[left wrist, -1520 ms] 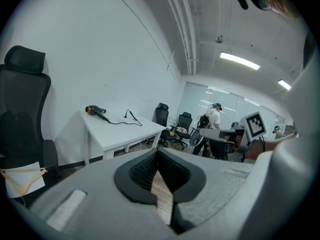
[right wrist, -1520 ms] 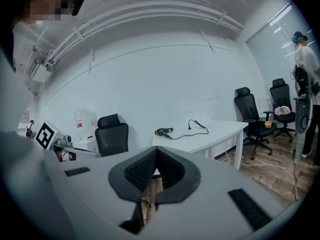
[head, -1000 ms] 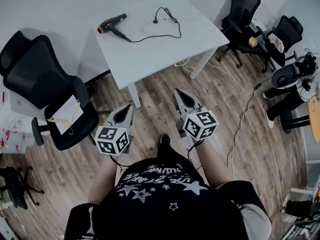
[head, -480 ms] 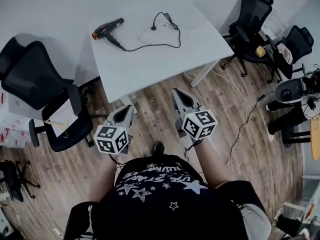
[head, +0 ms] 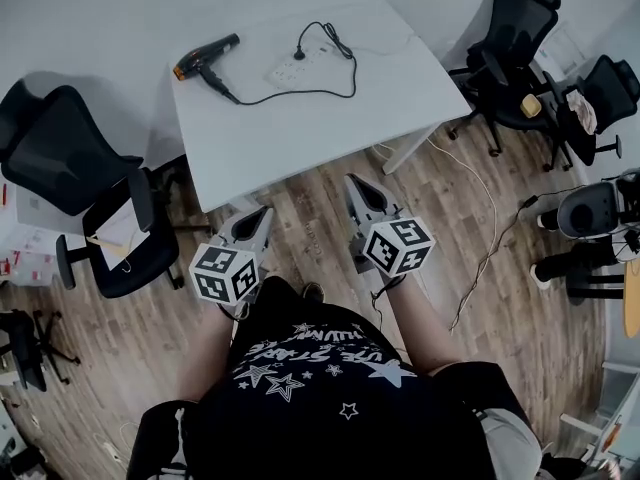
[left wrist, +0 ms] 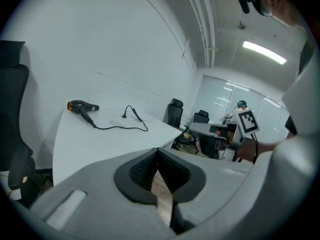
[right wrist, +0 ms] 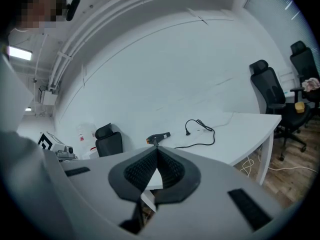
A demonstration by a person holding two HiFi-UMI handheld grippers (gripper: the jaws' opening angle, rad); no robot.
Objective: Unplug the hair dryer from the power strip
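A black hair dryer (head: 205,56) with an orange nozzle lies at the far left of the white table (head: 330,118). Its black cord (head: 300,92) loops right and back to a plug (head: 300,53) sitting in a white power strip (head: 288,68). Both grippers hang over the wood floor, short of the table's near edge. My left gripper (head: 258,215) and right gripper (head: 357,185) are shut and hold nothing. The left gripper view shows the hair dryer (left wrist: 82,105) and plug (left wrist: 124,116) beyond the shut gripper (left wrist: 158,151). In the right gripper view the hair dryer (right wrist: 159,137) lies just above the shut gripper (right wrist: 157,149).
A black office chair (head: 75,163) with papers on its seat stands left of the table. Two more chairs (head: 510,28) stand at the right. A thin cable (head: 482,233) trails across the floor by the table leg (head: 405,146). A white wall runs behind the table.
The table has slid lower and nearer in the head view as the person walks toward it. Both grippers keep their place in the view, still shut.
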